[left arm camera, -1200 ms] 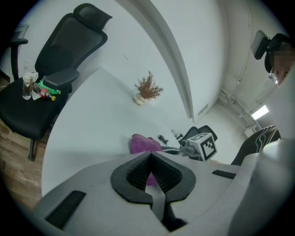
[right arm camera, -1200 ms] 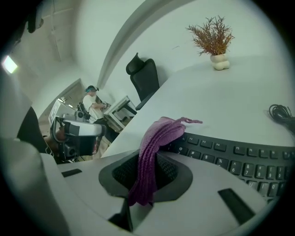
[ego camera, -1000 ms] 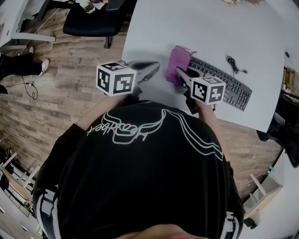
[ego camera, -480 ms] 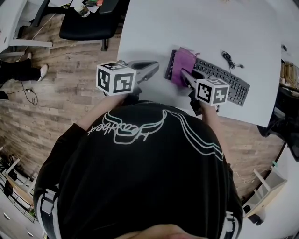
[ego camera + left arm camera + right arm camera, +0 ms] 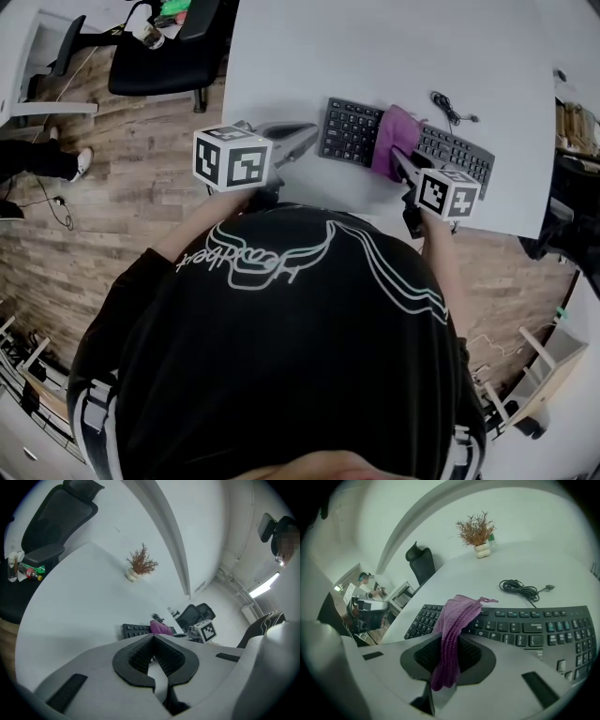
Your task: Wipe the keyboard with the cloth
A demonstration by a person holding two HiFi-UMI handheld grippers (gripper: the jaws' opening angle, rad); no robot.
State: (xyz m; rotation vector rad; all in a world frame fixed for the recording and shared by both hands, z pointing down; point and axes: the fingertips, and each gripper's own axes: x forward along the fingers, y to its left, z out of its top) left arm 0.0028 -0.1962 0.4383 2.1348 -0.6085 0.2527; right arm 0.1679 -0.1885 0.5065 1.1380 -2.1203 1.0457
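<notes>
A black keyboard (image 5: 352, 130) (image 5: 520, 629) lies on the white table, its coiled cable (image 5: 450, 109) (image 5: 520, 590) behind it. A purple cloth (image 5: 395, 142) (image 5: 454, 620) drapes across the middle of the keys. My right gripper (image 5: 397, 157) (image 5: 449, 654) is shut on the cloth, pressing it onto the keyboard. My left gripper (image 5: 305, 134) (image 5: 153, 654) hovers just left of the keyboard, jaws shut with nothing between them. In the left gripper view the keyboard (image 5: 136, 631) and cloth (image 5: 161, 628) show beyond the jaws.
A small dried plant in a white pot (image 5: 476, 532) (image 5: 139, 565) stands at the table's far side. A black office chair (image 5: 164, 58) is off the table's left edge, over wooden floor. The table's near edge (image 5: 487, 228) runs close to my body.
My right gripper has dragged the cloth rightward along the keyboard, uncovering the left keys. The left gripper has stayed in place.
</notes>
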